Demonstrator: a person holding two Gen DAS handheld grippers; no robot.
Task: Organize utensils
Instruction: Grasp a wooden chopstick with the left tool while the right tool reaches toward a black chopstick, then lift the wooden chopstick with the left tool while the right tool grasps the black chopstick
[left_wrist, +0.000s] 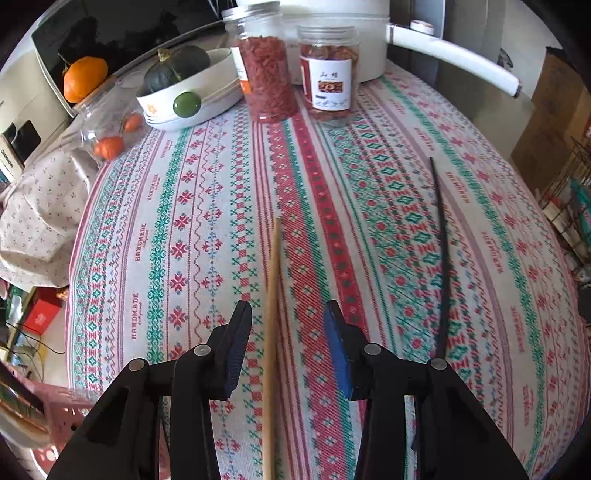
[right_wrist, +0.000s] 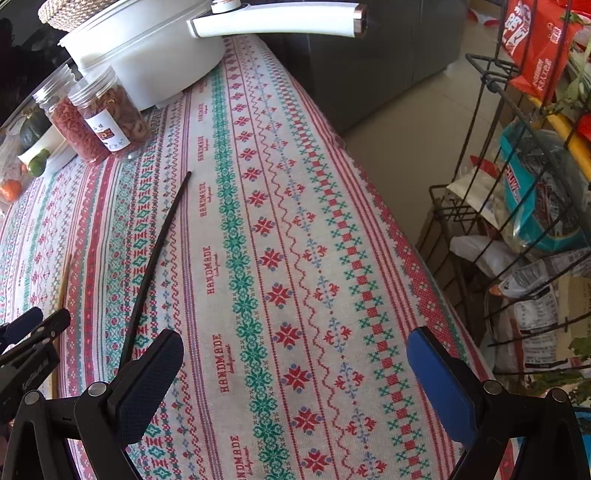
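Left wrist view: the wooden chopstick (left_wrist: 272, 314) lies on the bench (left_wrist: 369, 192), running lengthwise straight between the spread fingers of the left tool (left_wrist: 288, 347), not yet pinched. The black chopstick (right_wrist: 155, 258) lies just left of the right tool (right_wrist: 295, 373), which is also spread and holds nothing.

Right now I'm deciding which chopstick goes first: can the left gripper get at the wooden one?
Probably yes. The wooden chopstick already lies between the open left gripper fingers on the tablecloth, with nothing over it; the black chopstick lies apart.
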